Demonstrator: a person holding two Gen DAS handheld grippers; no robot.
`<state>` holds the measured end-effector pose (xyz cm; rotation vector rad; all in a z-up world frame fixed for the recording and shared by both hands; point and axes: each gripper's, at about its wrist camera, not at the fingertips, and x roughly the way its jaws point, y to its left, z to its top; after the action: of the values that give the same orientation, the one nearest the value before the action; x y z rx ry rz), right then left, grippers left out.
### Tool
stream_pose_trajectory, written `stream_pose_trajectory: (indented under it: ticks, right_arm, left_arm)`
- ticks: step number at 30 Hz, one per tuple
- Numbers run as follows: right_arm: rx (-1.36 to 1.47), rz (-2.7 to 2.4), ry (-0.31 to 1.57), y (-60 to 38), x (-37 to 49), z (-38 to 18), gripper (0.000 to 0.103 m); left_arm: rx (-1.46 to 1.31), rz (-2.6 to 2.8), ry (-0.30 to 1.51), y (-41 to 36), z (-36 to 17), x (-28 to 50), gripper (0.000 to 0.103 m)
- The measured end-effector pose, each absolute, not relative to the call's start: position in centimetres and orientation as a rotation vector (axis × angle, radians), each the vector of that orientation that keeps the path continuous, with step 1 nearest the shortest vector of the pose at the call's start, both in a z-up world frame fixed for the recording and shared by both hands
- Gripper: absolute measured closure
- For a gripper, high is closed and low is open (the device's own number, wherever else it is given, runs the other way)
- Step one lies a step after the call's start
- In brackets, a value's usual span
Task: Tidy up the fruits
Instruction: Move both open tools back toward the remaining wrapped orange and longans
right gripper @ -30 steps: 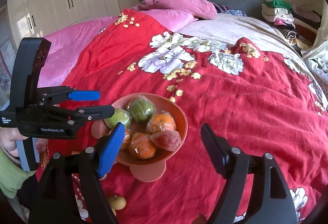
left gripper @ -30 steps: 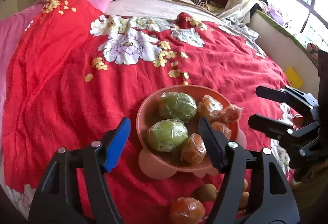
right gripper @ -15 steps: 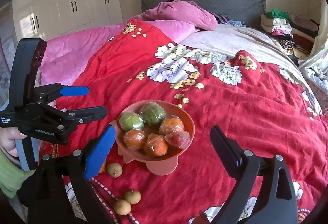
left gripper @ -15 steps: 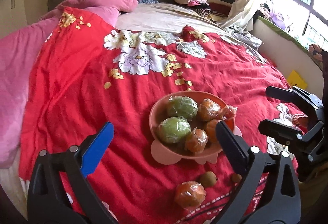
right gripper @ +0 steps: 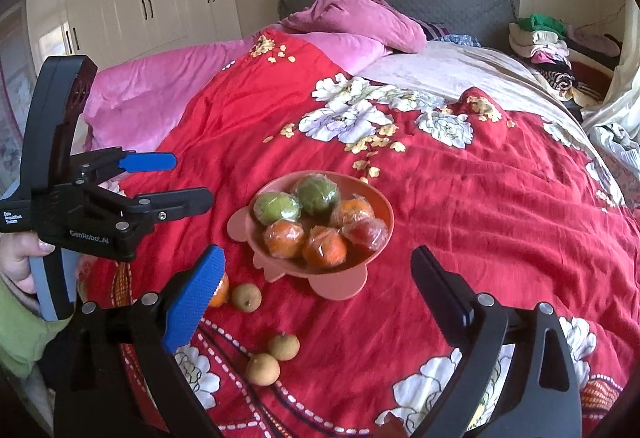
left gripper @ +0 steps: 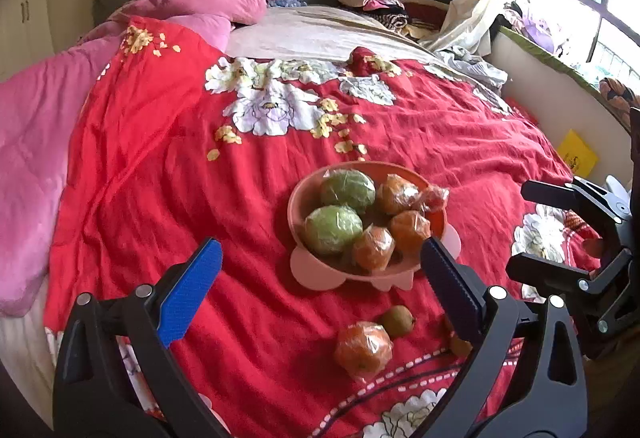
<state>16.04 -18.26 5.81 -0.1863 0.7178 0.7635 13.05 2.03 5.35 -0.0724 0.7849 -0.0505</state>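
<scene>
— Plastic-wrapped, that loose orange [left gripper: 363,345] lies on the red bedspread [left gripper: 160,165] straight ahead of your left gripper [left gripper: 320,288], between its fingers in that view and nearer you than the pink bowl [left gripper: 298,197].

— Is either tool holding anything?

— No. Your left gripper's jaws stand wide with nothing between the pads, and your right gripper [right gripper: 318,292] is the same: spread, empty.

— Which hand is closer?

— Your left, I judge. From the right wrist view the orange is half hidden behind the blue finger pad [right gripper: 192,296], so it lies off to that tool's left. The small brown fruits [right gripper: 273,357] sit nearer your right gripper, low between its fingers.

— Any long axis to line up with?

— The orange is roundish, so any approach angle should do.

— Room to move?

— Bare quilt opens to the left. One brown fruit [left gripper: 396,321] lies just beside the orange, toward the bowl, and the bowl's rim is near beyond it; the wrap looks slippery.
</scene>
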Motion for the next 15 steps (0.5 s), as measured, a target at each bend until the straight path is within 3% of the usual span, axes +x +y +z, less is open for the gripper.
stream_pose_trajectory:
  ticks: [15]
  right_arm:
    - [-0.195, 0.743, 0.790, -18.6, 14.4, 4.2, 0.009]
  left_arm:
    - [-0.066, -0.070, 0.810, 1.4, 4.5, 11.3, 0.010]
